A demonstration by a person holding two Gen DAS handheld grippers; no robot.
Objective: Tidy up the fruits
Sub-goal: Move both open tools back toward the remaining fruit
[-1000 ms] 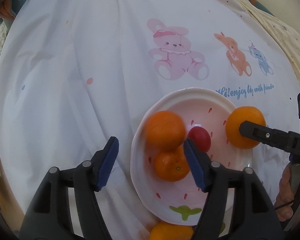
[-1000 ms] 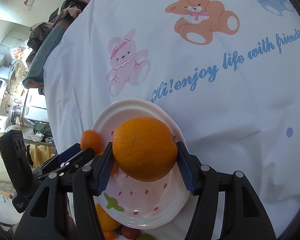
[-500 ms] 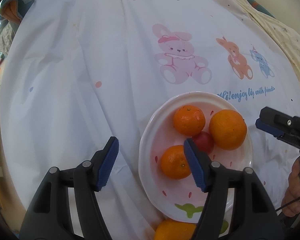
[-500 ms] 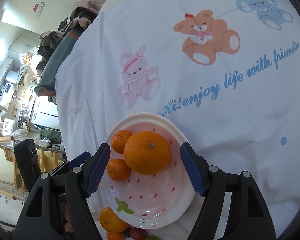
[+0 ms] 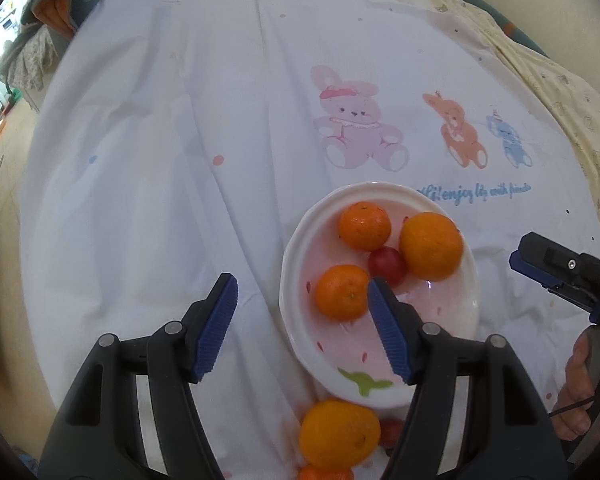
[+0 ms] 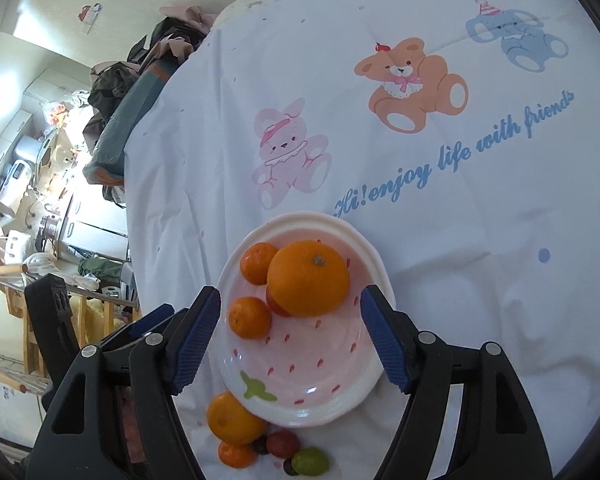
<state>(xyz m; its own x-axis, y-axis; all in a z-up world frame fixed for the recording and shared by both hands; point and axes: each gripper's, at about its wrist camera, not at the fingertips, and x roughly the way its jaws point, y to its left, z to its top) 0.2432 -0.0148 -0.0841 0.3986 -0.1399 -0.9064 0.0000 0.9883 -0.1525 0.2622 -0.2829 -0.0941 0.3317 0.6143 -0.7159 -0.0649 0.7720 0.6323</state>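
A white sheet [image 6: 480,280] printed with cartoon animals and blue lettering is covering the surface, and a white bowl [image 6: 374,384] with a pink, seed-speckled inside and a green leaf mark is sitting on it. Four fruits are resting in the bowl: a large orange [image 6: 308,278] toward the far right, a small mandarin [image 6: 257,263] at the far rim, another mandarin [image 6: 249,317] nearer the left wall, and a red fruit [image 5: 387,266] wedged between them, touching the large orange.

The right gripper [image 6: 290,336] is hanging above the near half of the bowl with its blue-padded fingers [image 6: 384,340] spread wide, gripping nothing; the large orange is lying just beyond the tips, apart from both pads. The left gripper [image 5: 302,326] is hovering at the bowl's left edge, likewise released, its right finger [image 5: 388,336] over the bowl beside the nearer mandarin and its left finger over bare sheet.

More fruit is waiting outside the bowl on the sheet, right against its near rim: a medium orange [image 6: 234,418], a smaller orange one [image 6: 236,454] below it, a red fruit, a green grape [image 6: 310,462] and something dark that I cannot make out clearly. In the left wrist view the person's hand [image 5: 580,396] is showing at the right edge, holding the right gripper's handle.
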